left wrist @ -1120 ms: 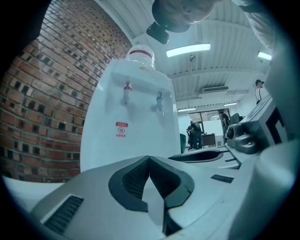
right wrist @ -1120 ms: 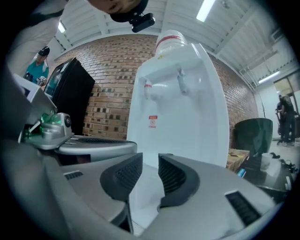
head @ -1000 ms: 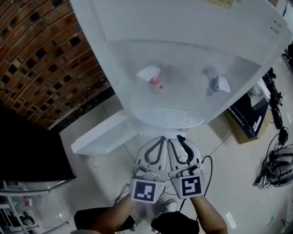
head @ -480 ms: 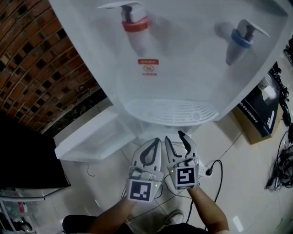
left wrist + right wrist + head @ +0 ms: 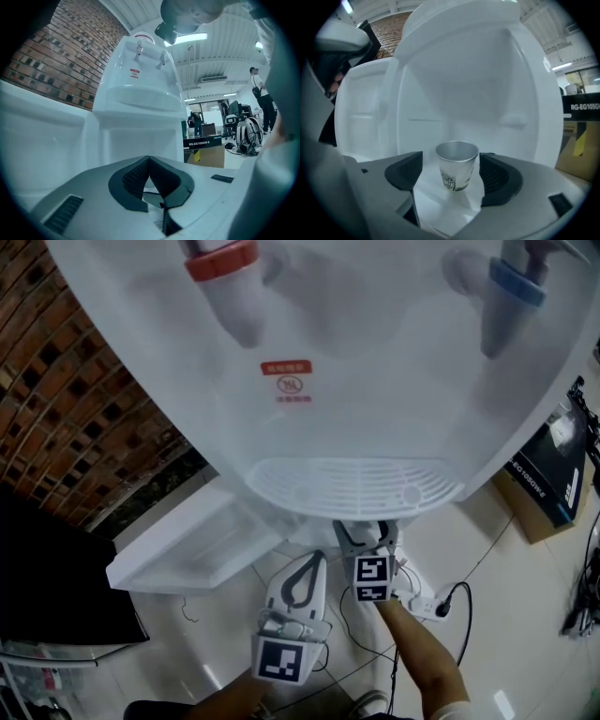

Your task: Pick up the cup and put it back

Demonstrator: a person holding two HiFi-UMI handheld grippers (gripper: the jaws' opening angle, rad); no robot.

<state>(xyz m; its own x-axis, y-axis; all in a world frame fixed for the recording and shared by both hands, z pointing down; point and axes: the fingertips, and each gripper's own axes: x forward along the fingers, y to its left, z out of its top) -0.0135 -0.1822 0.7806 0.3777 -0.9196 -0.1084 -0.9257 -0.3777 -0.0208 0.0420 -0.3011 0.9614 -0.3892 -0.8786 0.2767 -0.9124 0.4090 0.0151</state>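
A small metal cup (image 5: 457, 165) with a dark print stands upright on the white floor of the water dispenser's lower compartment (image 5: 468, 93). It sits between the jaws of my right gripper (image 5: 457, 171), which are opening; a gap shows at the left pad (image 5: 408, 171), while the right pad (image 5: 494, 176) is close beside the cup. In the head view the right gripper (image 5: 362, 532) reaches in under the drip tray (image 5: 352, 486), and the cup is hidden there. My left gripper (image 5: 312, 557) hangs back, shut and empty, its tips (image 5: 149, 160) meeting.
The dispenser's red tap (image 5: 220, 259) and blue tap (image 5: 514, 282) hang overhead. The compartment door (image 5: 178, 545) stands open at the left. A brick wall (image 5: 75, 399) is behind, a black box (image 5: 553, 474) at the right, a power strip (image 5: 431, 601) on the floor.
My right gripper has pushed forward under the drip tray, away from the left gripper. The head view has shifted so the dispenser fills more of it.
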